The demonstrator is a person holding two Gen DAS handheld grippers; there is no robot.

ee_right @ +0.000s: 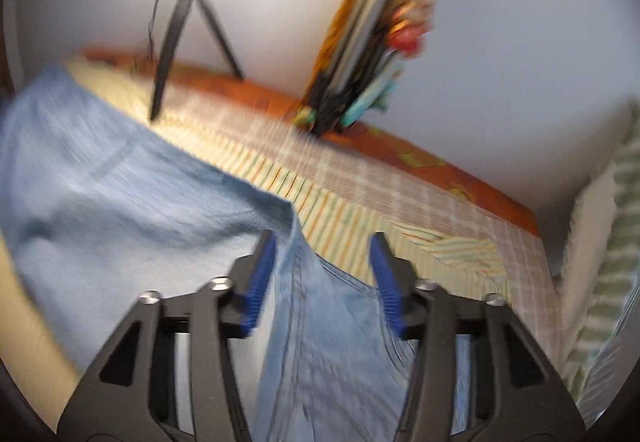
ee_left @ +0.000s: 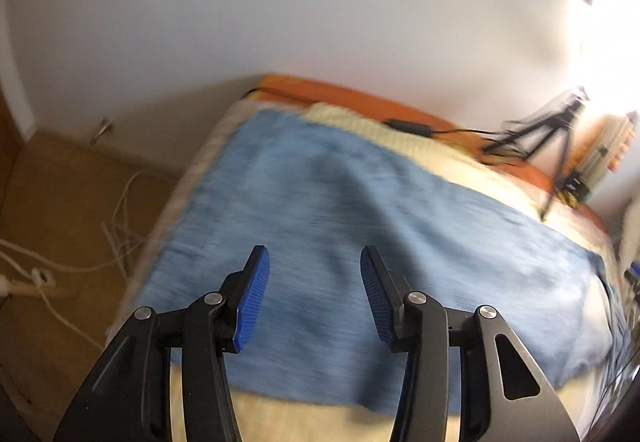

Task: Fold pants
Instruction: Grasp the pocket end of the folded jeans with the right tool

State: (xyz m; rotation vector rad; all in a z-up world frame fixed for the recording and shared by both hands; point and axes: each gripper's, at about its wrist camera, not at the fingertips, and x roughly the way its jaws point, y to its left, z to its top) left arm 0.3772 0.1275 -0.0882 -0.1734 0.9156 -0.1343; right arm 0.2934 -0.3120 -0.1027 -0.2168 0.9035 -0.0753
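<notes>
Light blue denim pants (ee_left: 344, 202) lie spread across the bed. My left gripper (ee_left: 315, 262) is open and empty, hovering above the pants near their near edge. In the right wrist view the pants (ee_right: 100, 194) lie to the left, with a stitched seam section (ee_right: 316, 322) running between the jaws. My right gripper (ee_right: 323, 254) is open, its blue pads either side of that seam section; whether they touch the cloth I cannot tell. Both views are motion-blurred.
The bed has a cream striped cover (ee_right: 360, 186) and an orange edge (ee_left: 340, 90) along the white wall. A black tripod (ee_left: 548, 138) stands on the bed; it also shows in the right wrist view (ee_right: 180, 26). White cables (ee_left: 60, 266) lie on the floor at left. A stack of colourful items (ee_right: 372, 42) leans on the wall.
</notes>
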